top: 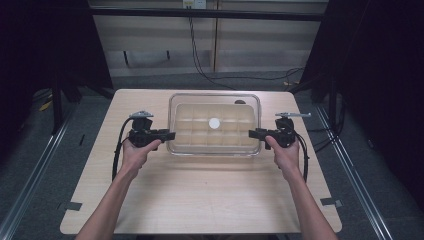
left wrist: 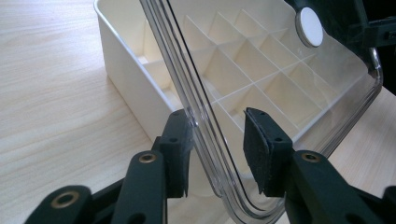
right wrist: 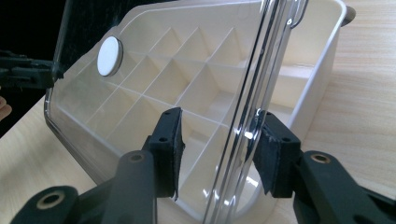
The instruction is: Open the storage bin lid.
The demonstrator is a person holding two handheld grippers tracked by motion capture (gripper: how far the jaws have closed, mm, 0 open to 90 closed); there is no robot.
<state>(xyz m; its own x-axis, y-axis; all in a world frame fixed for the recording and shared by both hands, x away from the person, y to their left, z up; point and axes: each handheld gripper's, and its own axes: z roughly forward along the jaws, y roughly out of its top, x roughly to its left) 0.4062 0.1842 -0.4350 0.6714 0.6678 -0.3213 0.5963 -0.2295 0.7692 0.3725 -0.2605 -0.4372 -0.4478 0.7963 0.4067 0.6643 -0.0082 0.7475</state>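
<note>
Black left gripper (left wrist: 217, 154) and right gripper (right wrist: 219, 154), jaws parted, straddle opposite end rims of the clear lid (top: 214, 102), not yet clamped. Lid covers cream divided box (left wrist: 126, 79), mid-table (top: 200, 195); seemingly symmetric stance for level lifting.

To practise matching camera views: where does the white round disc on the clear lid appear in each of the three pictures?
High view: white disc at the middle of the clear lid.
Left gripper view: disc at upper right.
Right gripper view: disc at upper left.
Shared landmark: the cream divided box.
</note>
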